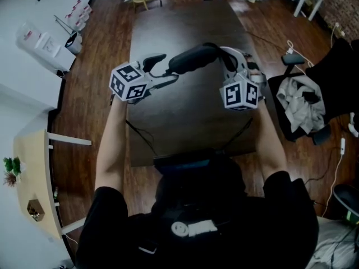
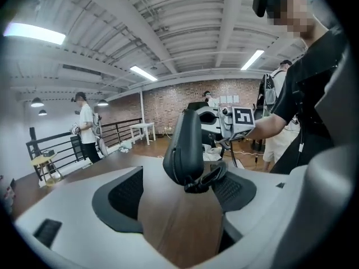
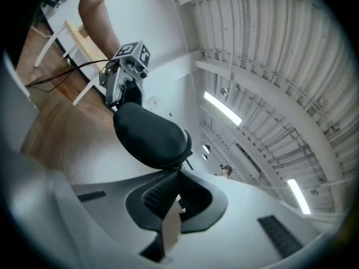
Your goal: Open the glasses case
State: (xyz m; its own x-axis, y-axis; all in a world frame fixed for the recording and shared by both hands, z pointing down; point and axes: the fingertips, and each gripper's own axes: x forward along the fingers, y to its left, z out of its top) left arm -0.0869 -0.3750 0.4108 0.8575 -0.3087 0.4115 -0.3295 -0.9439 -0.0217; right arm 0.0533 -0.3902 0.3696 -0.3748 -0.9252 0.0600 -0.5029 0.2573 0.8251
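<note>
A black zipped glasses case (image 1: 193, 59) hangs in the air above the dark wooden table (image 1: 185, 122), between my two grippers. My right gripper (image 1: 227, 58) is shut on one end of the case; in the right gripper view the case (image 3: 151, 136) starts right at the closed jaw tips (image 3: 174, 185). My left gripper (image 1: 162, 72) stands open at the other end. In the left gripper view the case (image 2: 188, 144) stands upright between the wide-apart pads (image 2: 120, 198), its zipper pull (image 2: 205, 179) hanging close to the right-hand pad. The right gripper (image 2: 235, 119) shows behind the case.
An office chair draped with clothes (image 1: 303, 102) stands to the right of the table, with cables on the wooden floor. A light wooden desk (image 1: 33, 172) is at the left. Another person (image 2: 87, 125) stands by a railing in the distance.
</note>
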